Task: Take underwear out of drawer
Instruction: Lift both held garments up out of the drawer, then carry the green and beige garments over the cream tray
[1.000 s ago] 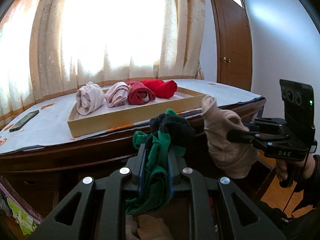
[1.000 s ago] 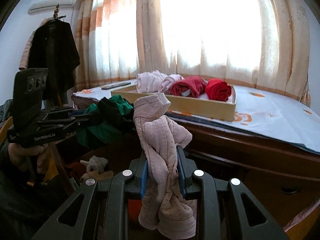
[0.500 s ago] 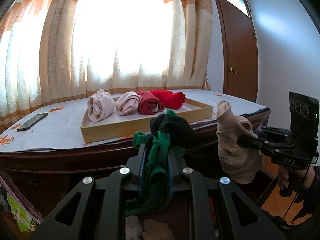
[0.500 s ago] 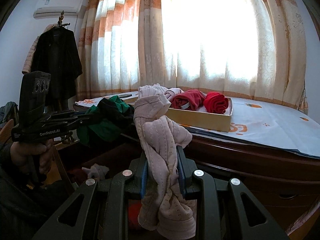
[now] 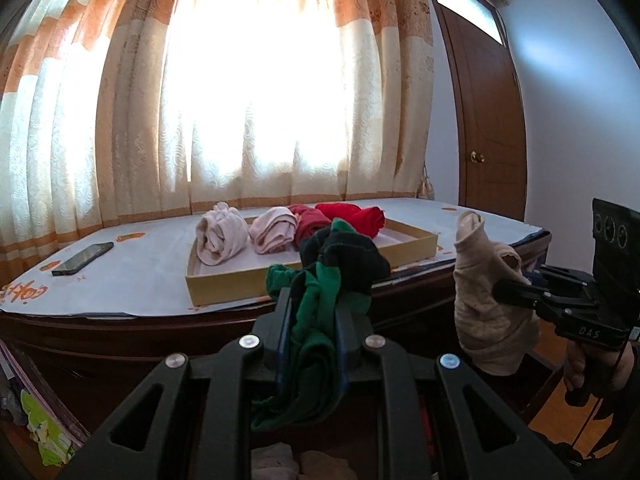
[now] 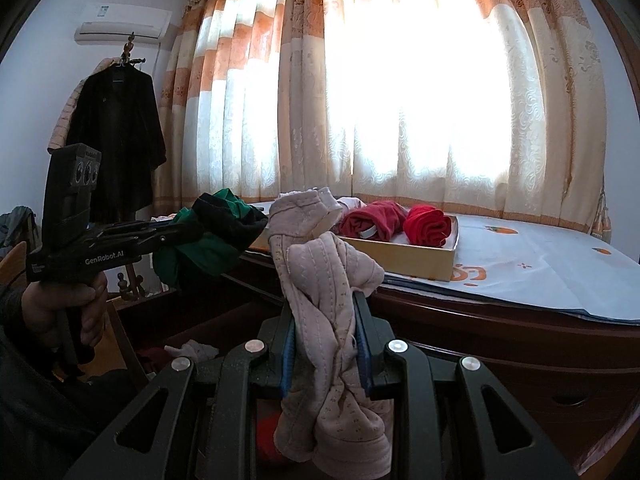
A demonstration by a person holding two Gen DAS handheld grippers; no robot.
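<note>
Two bundles hang upright, long axes vertical, in open air before the tabletop [image 5: 132, 276] edge: the left gripper [image 5: 310, 316] fingers clamp the green underwear [image 5: 320, 320], the right gripper [image 6: 326, 332] fingers clamp the beige underwear [image 6: 324, 300]. Four rolls fill the tray [image 5: 304, 276].

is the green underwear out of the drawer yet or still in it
Out. The left gripper is shut on the green underwear, holding it in the air in front of the tabletop.
</note>
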